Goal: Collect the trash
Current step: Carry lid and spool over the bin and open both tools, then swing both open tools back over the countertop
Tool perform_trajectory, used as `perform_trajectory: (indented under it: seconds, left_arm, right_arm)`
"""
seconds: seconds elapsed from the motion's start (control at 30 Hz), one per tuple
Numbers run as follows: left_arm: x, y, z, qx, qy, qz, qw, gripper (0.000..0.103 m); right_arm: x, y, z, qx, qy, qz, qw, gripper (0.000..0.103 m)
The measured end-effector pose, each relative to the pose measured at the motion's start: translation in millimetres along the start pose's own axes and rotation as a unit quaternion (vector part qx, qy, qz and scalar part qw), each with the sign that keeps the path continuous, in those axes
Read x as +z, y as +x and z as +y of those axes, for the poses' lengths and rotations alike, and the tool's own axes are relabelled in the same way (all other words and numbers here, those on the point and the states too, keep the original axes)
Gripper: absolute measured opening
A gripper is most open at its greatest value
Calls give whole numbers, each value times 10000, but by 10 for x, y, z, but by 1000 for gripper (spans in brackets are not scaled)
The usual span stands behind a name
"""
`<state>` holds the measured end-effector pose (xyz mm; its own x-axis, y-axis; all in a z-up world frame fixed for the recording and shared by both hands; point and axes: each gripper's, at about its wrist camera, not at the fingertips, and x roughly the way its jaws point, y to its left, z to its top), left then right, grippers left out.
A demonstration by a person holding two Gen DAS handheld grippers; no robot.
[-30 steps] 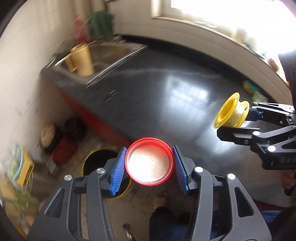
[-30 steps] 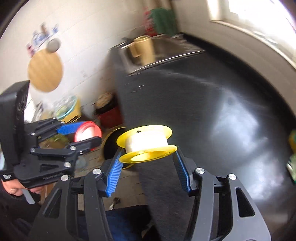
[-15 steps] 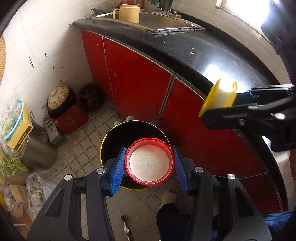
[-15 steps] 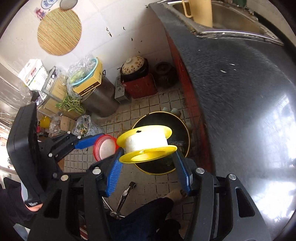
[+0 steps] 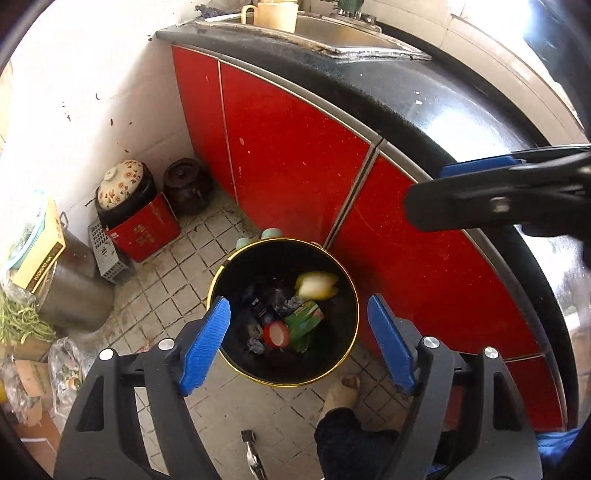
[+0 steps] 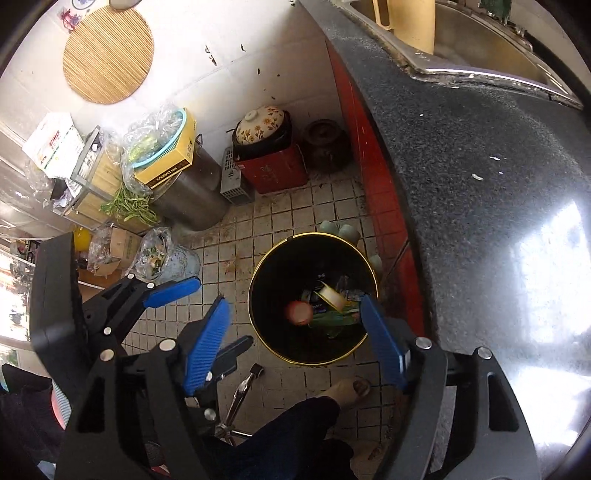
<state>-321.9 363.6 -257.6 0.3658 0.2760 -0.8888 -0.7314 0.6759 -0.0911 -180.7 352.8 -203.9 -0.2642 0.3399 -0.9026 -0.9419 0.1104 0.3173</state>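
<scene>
A black trash bin with a gold rim stands on the tiled floor by the red cabinets. My left gripper is open and empty above it. My right gripper is open and empty above the bin too; it also shows in the left wrist view. The red lid and the yellow spool are inside the bin, blurred, among other trash. The left gripper shows in the right wrist view.
Red cabinet doors under a black counter with a sink stand to the right. Pots, a red box, a metal canister and bags line the wall. A foot is beside the bin.
Both grippers have opened. The red lid and the yellow spool have dropped out of them into the bin. Both grippers came closer over the bin.
</scene>
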Motion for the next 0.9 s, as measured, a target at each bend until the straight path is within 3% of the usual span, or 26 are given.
perform_trajectory:
  seconds: [0.1, 0.23, 0.3, 0.4, 0.53, 0.73, 0.83, 0.9]
  left_arm:
    - [47, -206, -149, 105, 91, -184, 9997, 87]
    - [182, -496, -575, 97, 476, -400, 9980, 92]
    - [259, -633, -935, -45, 786, -491, 9957, 93]
    - [347, -781, -1569, -410, 1358, -639, 9878, 93]
    - [469, -875, -2649, -1252, 2242, -656, 9642, 93]
    - [487, -995, -4145, -2253, 3363, -546, 9128, 93]
    - [390, -1029, -4731, -2457, 3754, -520, 8922, 93]
    - [361, -986, -4998, -2504, 3942, -489, 8829, 93]
  right_arm:
    - [-191, -410, -130, -114, 171, -297, 9993, 77]
    - [-573, -1097, -424, -504, 542, -781, 9942, 80]
    - [-856, -1527, -663, -790, 874, -1064, 9873, 81]
    - [-1366, -2147, -1022, -1365, 1495, -1513, 9676, 81]
    - [-2129, -2870, -1476, -2012, 2426, -1990, 9279, 81]
    - [-3351, -3696, -1951, -2729, 3582, -2535, 8561, 81]
    - [-3827, -3903, -2129, -2874, 3893, -2630, 8347, 81]
    - [-4092, -3982, -2211, -2937, 4083, -2678, 8218, 81]
